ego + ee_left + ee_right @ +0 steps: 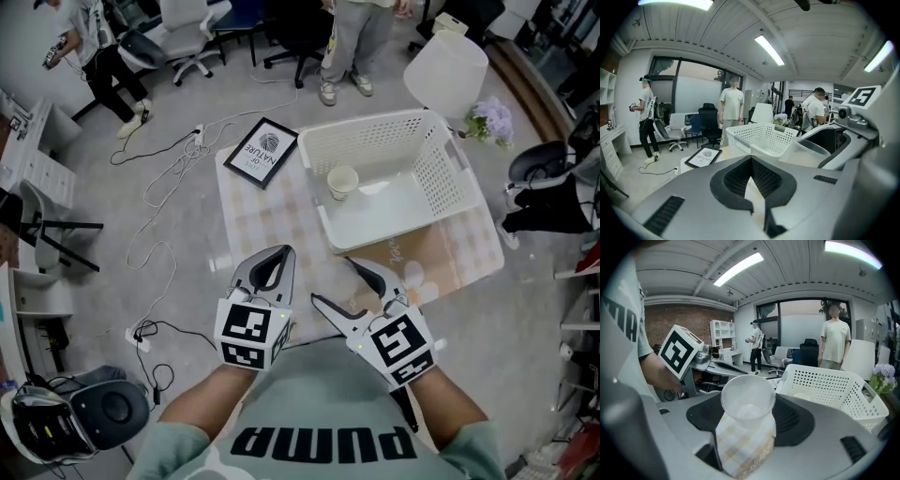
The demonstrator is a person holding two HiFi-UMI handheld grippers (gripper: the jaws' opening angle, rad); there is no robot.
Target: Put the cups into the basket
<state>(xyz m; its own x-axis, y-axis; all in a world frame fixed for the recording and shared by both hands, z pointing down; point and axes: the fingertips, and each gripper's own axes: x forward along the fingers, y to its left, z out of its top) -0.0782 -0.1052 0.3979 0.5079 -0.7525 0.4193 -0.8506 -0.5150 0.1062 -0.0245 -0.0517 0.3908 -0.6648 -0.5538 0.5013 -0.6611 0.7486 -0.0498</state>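
A white perforated basket (375, 127) stands at the far right of the checked table (253, 220), with a paper cup (342, 181) upright inside it. My right gripper (337, 284) hovers over the table's near edge. In the right gripper view a clear plastic cup (748, 401) sits mouth-up between the pads of that gripper (747, 420), which touch both its sides. The same cup (806, 152) shows in the left gripper view, in front of the basket (759, 138). My left gripper (281, 255) is alongside, shut with nothing in it.
A framed picture (262, 151) lies at the table's far left corner. A white lamp shade (446, 70) and flowers (492, 120) stand behind the basket. Cables (159, 178) trail on the floor to the left. People and office chairs are beyond the table.
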